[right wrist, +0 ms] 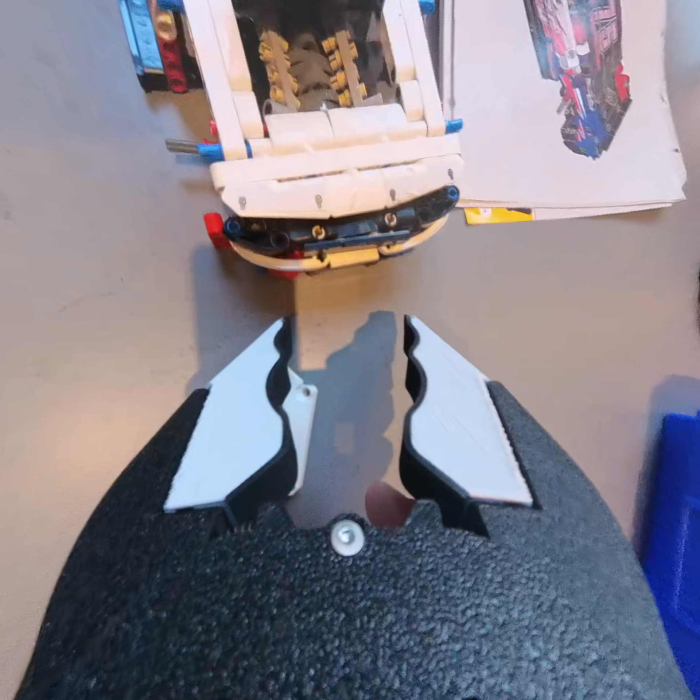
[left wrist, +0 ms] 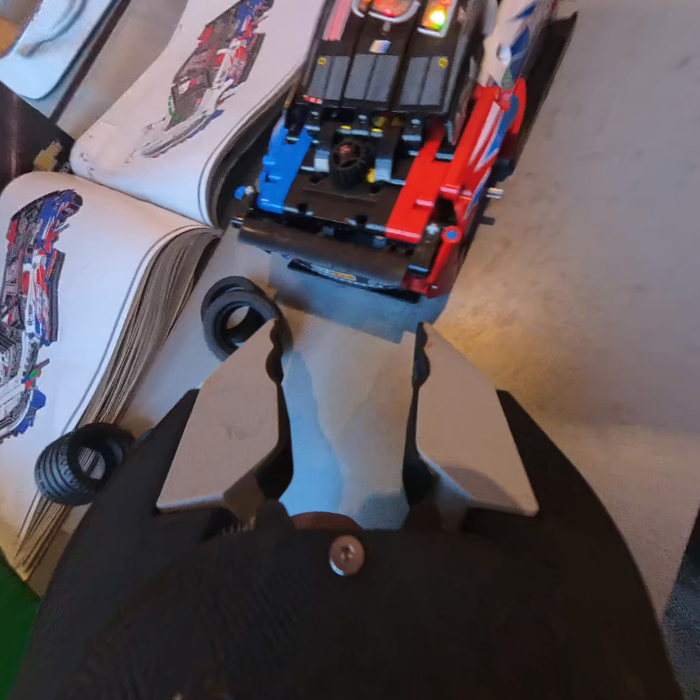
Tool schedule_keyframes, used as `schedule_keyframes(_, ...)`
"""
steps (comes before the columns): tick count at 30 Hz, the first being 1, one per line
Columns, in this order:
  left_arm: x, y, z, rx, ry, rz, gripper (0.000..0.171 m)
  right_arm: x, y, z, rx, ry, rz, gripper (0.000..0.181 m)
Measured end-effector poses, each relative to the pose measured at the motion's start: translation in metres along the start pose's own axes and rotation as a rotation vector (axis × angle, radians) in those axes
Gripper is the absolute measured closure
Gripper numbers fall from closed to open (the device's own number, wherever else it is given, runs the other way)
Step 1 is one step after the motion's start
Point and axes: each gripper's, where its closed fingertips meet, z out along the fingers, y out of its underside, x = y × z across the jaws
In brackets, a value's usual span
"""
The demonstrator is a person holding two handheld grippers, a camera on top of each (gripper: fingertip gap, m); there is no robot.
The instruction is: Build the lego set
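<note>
Before car point(left wrist: 363, 159), grippers point(left wrist: 346, 341) point(right wrist: 342, 333) agape, empty

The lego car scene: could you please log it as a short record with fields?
model: lego car, partly built, on the table
car colours: blue, black and red at one end; white at the other
loose parts: two black tyres beside the car
instructions: open booklet, left of the car
left tool: open, empty
right tool: open, empty
</note>
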Motion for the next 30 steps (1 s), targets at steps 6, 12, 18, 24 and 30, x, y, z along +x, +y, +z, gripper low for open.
schedule_keyframes(6, 0.013, -0.005, 0.027, -0.015, 0.221, -0.053, 0.118, -0.002, -0.022, 0.019, 0.048, -0.139, -0.015, 0.104)
schedule_keyframes(12, 0.034, -0.007, 0.021, 0.034, 0.254, -0.029, 0.154, -0.017, -0.022, 0.013, 0.049, -0.154, -0.063, 0.122)
schedule_keyframes(18, 0.073, -0.007, 0.004, 0.046, 0.288, 0.031, 0.153, -0.043, -0.018, 0.000, 0.046, -0.195, -0.081, 0.122)
schedule_keyframes(24, 0.108, -0.012, -0.013, 0.088, 0.320, 0.055, 0.154, -0.071, -0.011, -0.016, 0.056, -0.255, -0.071, 0.122)
schedule_keyframes(30, 0.107, -0.009, -0.015, 0.084, 0.129, 0.100, 0.156, -0.080, -0.009, -0.016, 0.091, -0.202, -0.032, 0.123)
